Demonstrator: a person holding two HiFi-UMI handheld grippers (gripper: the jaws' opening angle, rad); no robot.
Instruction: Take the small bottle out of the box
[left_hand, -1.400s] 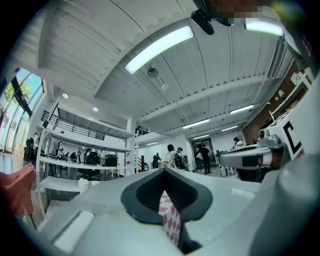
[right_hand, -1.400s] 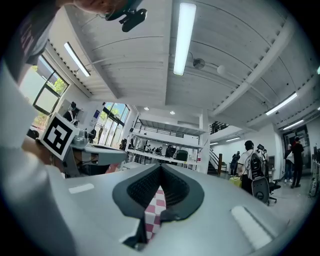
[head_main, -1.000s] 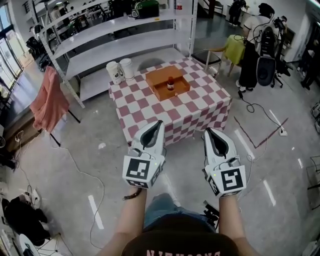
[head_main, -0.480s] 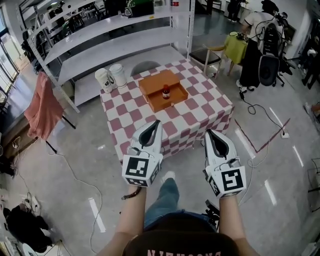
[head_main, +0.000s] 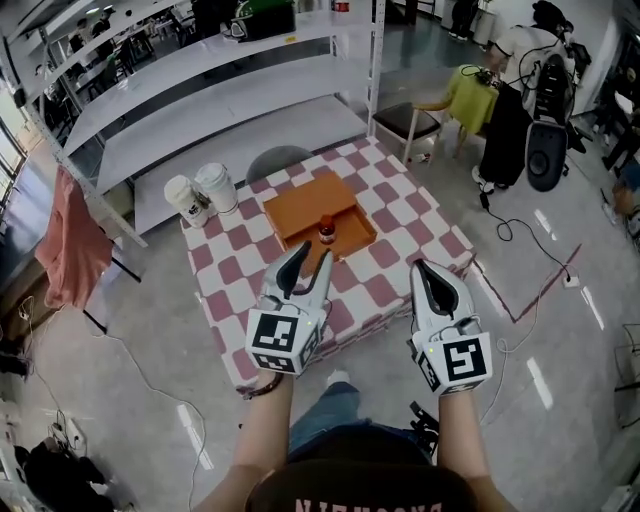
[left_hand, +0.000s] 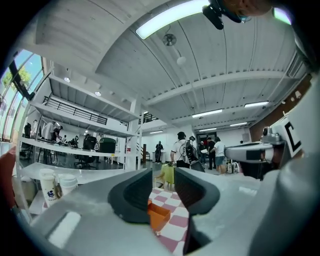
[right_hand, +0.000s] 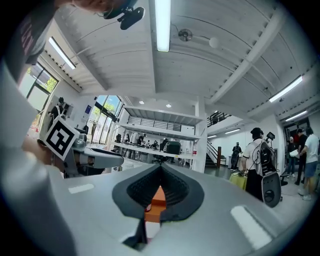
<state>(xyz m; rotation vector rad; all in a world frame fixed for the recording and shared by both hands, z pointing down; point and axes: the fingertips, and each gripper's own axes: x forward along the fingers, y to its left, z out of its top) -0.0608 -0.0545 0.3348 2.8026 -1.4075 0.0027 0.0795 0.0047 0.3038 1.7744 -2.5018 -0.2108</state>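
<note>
The left gripper (head_main: 312, 262) has its jaws well apart; they have just been opening, and nothing is held between them. In the left gripper view, the gap of the left gripper (left_hand: 162, 189) shows only a corner of the orange box (left_hand: 159, 216) and checked cloth beyond it. The right gripper (head_main: 425, 272) has its jaws closed tip to tip and empty. In the right gripper view, the meeting tips of the right gripper (right_hand: 160, 169) leave a thin slit below them with a sliver of the box (right_hand: 156, 201) showing through.

In the head view both grippers sit in the lower middle of the frame, side by side, held out level on the person's forearms. The small bottle (head_main: 326, 231) stands upright inside the box (head_main: 300, 208), at its lower right edge, just above the left jaw tips in the picture and not touched by them. The box lies at the middle of the tabletop (head_main: 405, 235), which is covered in a red and white checked cloth. Two paper cups (head_main: 200, 190) stand at its upper left corner. A pink cloth (head_main: 70, 250) hangs at the left edge, and white shelves (head_main: 200, 90) run across the top.
</note>
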